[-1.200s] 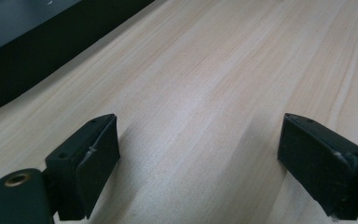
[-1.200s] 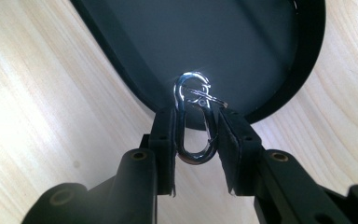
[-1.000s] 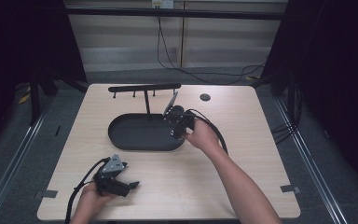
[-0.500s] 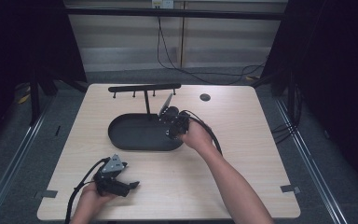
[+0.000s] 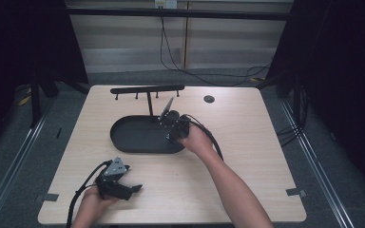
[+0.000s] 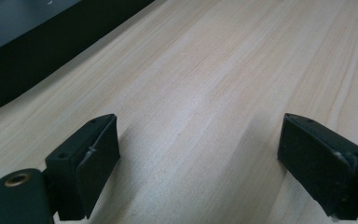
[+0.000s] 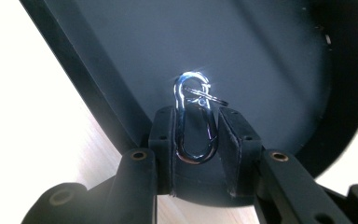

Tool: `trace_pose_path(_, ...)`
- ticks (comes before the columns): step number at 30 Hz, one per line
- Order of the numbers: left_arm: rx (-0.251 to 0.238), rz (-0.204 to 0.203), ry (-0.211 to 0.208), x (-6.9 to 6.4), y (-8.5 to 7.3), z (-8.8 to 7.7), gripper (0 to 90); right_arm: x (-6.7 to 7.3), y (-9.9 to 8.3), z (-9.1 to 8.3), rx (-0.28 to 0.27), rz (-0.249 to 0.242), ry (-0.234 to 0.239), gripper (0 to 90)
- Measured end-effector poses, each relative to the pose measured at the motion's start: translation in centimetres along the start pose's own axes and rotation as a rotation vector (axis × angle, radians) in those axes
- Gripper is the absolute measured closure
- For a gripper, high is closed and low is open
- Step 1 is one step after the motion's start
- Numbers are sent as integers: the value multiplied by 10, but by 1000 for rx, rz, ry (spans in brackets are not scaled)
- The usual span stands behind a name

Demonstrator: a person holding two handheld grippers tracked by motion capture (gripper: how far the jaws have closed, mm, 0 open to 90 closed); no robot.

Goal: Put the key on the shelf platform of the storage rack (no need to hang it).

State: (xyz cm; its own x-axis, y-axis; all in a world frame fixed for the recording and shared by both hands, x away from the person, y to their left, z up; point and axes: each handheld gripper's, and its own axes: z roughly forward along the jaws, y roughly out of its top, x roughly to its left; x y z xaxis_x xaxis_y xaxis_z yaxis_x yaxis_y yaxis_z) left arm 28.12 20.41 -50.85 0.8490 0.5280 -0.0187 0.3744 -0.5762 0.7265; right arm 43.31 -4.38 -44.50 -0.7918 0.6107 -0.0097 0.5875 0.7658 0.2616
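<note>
the right gripper (image 7: 196, 135), clamped on a metal clip (image 7: 193, 119), has sunk toward the black tray (image 5: 133, 137), ready to drop it; the left gripper (image 6: 198, 154) rests wide open and empty.

Silver clip (image 7: 194, 119) — lower loop sits behind right gripper (image 7: 195, 135) pads, so contact w/ black tray (image 7: 270, 56) can't be told. Tray cut off by right gripper view's top edge. In high view the clip's too small to make out — hidden by gripper body.
</note>
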Motion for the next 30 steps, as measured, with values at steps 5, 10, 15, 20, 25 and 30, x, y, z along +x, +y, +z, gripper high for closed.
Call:
trace_pose_path(5, 1, -1, -1, 0, 0, 0, 123, 2, 1, 7, -6, 13, 12, 684)
trace_pose_path(10, 0, 1, 0, 0, 0, 0, 123, 1, 2, 12, -20, 20, 21, 684)
trace_pose_path(15, 0, 0, 0, 0, 0, 0, 123, 0, 3, 15, -30, 15, 17, 684)
trace_pose_path(20, 1, -3, -3, 0, 0, 0, 123, 0, 3, 18, -24, 16, 12, 683)
trace_pose_path(25, 1, -3, -3, 0, 0, 0, 123, 0, 3, 19, -40, 17, 6, 683)
trace_pose_path(30, 0, 0, -1, 0, 0, 0, 123, -2, 2, 21, -36, 23, 12, 681)
